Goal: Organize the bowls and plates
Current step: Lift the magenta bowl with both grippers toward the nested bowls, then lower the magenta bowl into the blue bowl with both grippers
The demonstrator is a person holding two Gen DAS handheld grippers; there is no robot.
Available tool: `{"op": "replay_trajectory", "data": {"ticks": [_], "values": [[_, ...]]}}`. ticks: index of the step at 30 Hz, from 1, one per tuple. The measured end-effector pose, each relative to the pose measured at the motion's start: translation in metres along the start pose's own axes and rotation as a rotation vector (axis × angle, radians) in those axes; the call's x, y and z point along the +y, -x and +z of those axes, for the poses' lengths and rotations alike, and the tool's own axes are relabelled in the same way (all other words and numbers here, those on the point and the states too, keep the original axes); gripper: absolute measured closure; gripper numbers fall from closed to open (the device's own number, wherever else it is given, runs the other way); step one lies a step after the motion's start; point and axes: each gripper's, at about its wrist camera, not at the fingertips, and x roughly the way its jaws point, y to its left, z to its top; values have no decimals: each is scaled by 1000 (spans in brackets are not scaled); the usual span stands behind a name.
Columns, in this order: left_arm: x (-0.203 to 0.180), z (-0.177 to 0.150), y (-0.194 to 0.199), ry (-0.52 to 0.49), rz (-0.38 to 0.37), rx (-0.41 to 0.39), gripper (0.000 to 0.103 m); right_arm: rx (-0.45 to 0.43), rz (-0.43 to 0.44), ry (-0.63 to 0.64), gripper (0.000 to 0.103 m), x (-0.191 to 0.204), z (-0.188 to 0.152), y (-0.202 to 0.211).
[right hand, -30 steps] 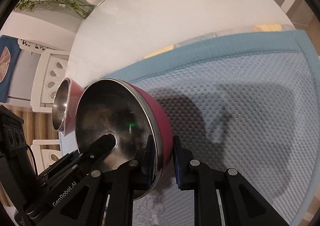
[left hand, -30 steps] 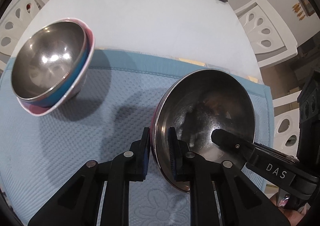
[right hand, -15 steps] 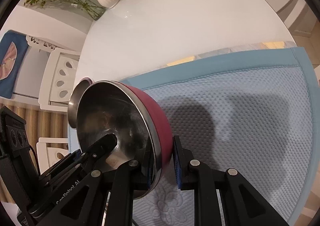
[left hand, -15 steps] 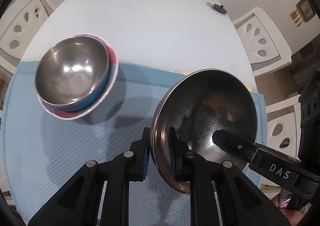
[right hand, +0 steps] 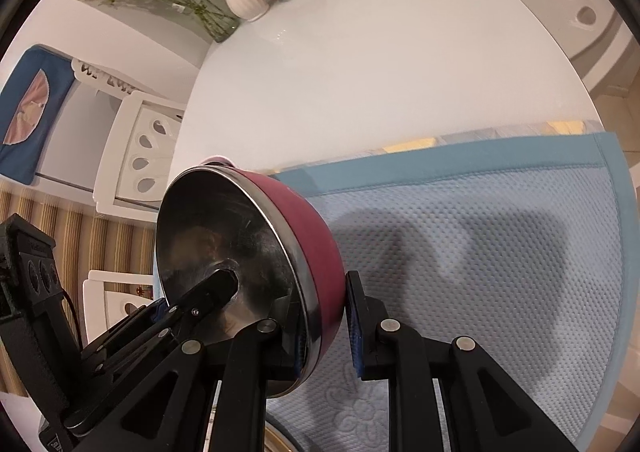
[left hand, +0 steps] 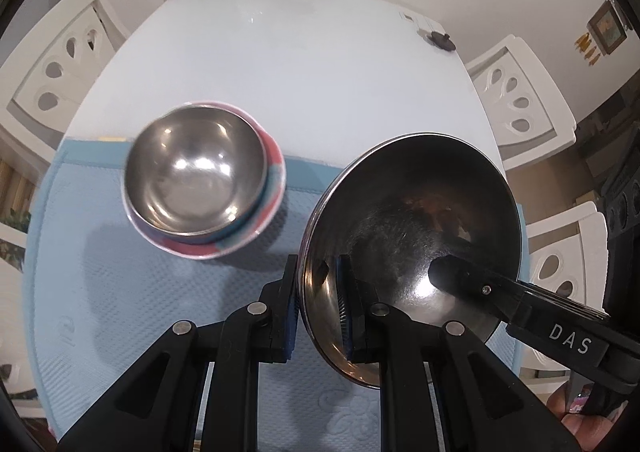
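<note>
The bowl [left hand: 412, 236] hangs clear of the mat [left hand: 132, 292], its rim pinched on opposite sides by the left tool [left hand: 318, 312] and right tool [right hand: 324, 328], sharing its weight.

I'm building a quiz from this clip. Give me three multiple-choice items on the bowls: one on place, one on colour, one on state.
1. Where does the stack of bowls stand?
A. on a chair
B. at the far edge of the blue mat
C. on the floor

2. The held bowl is which colour outside?
A. green
B. white
C. dark pink

3. How is the held bowl gripped?
A. by both grippers
B. by one gripper
C. by neither

Key: 1 B, the mat lies beneath it; 2 C, seen from the right wrist; 3 A, left gripper and right gripper each clamp its rim.
</note>
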Motion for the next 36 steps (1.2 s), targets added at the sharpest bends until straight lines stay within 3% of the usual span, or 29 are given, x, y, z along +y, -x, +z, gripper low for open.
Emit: {"op": "replay_trajectory", "data": {"ticks": [19, 36], "values": [[67, 51, 33, 44, -3, -84, 89, -49, 0, 89, 87, 100, 41, -13], [127, 62, -4, 118, 5, -30, 89, 19, 21, 72, 87, 130, 47, -91]]}}
